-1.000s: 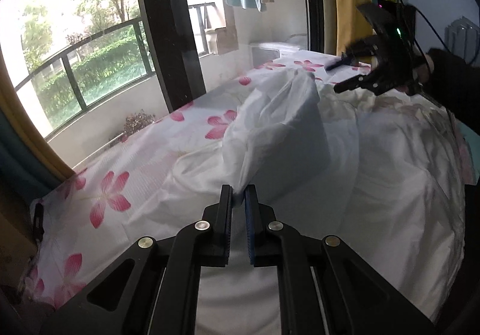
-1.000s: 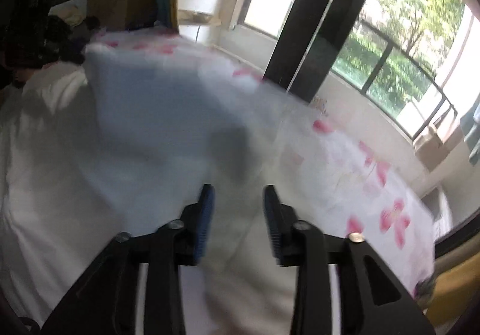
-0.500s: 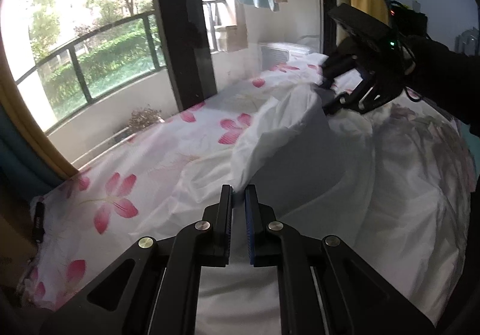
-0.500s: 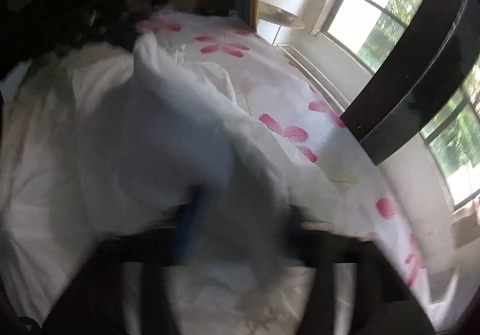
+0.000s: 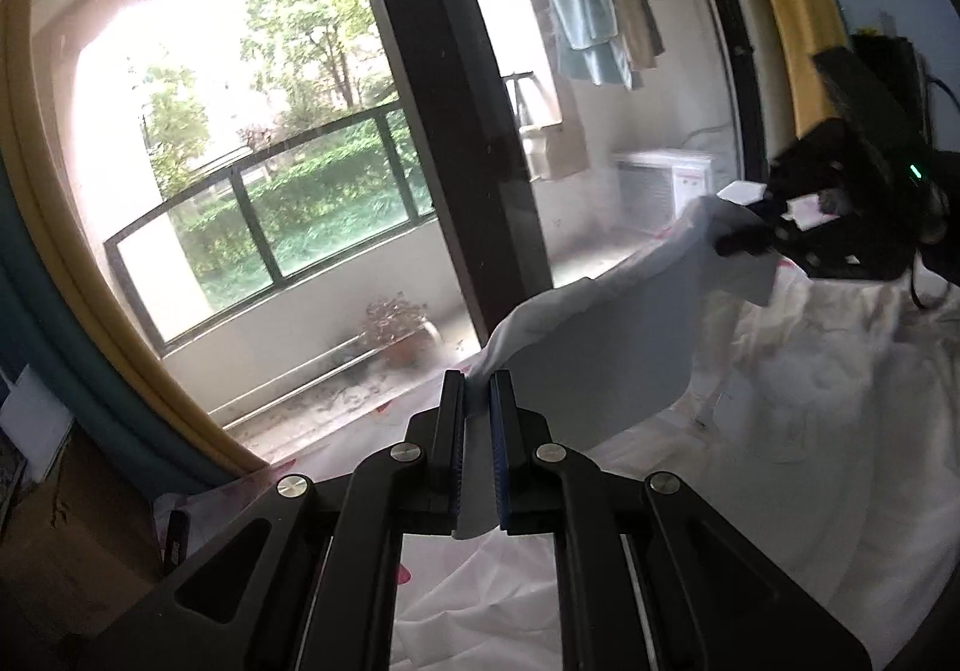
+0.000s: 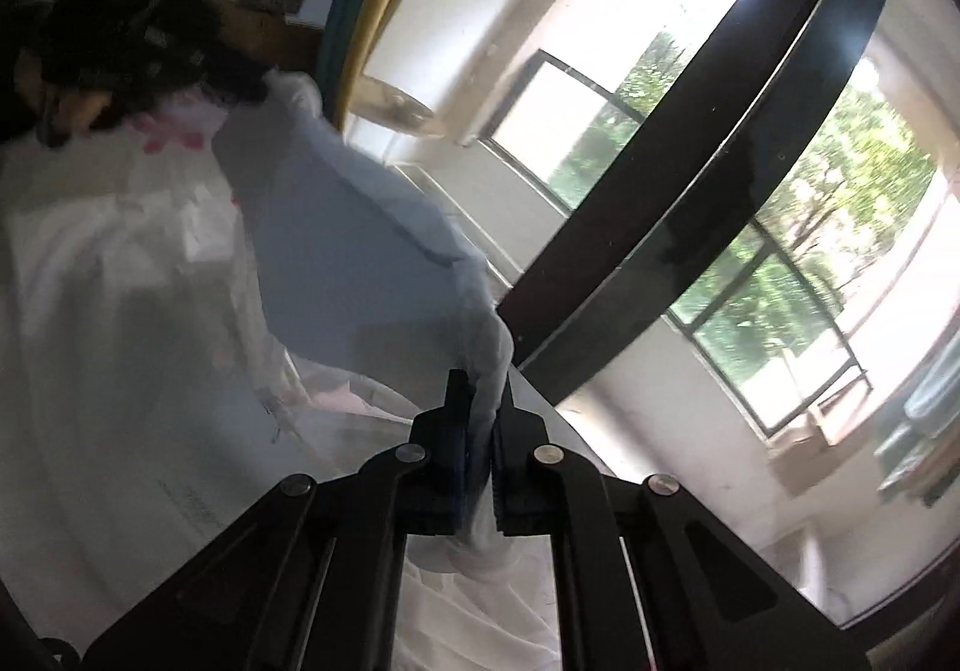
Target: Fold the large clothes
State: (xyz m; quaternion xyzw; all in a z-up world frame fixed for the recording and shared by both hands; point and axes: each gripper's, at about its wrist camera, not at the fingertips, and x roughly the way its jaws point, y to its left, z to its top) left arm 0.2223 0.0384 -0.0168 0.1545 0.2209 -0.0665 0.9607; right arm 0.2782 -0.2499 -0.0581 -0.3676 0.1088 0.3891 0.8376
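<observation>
Between my two grippers a thin white garment (image 5: 606,353) hangs lifted in a slack, smooth band above the rest of its crumpled cloth on the bed. My left gripper (image 5: 477,401) has its jaws clamped on one corner, the fabric bunched between the ribbed blue pads (image 5: 497,467). My right gripper (image 6: 480,413) has just been closing and now pinches the other corner, folds squeezed between its black fingers.

My left camera alone shows the right gripper (image 5: 750,239) from outside, a green light on its body, plus towels (image 5: 594,29) hanging on the balcony, an air-conditioner unit (image 5: 666,185) and a potted plant (image 5: 399,329). My right camera, blurred, shows pink flower print (image 6: 174,134) on the bedsheet. I can read no writing.
</observation>
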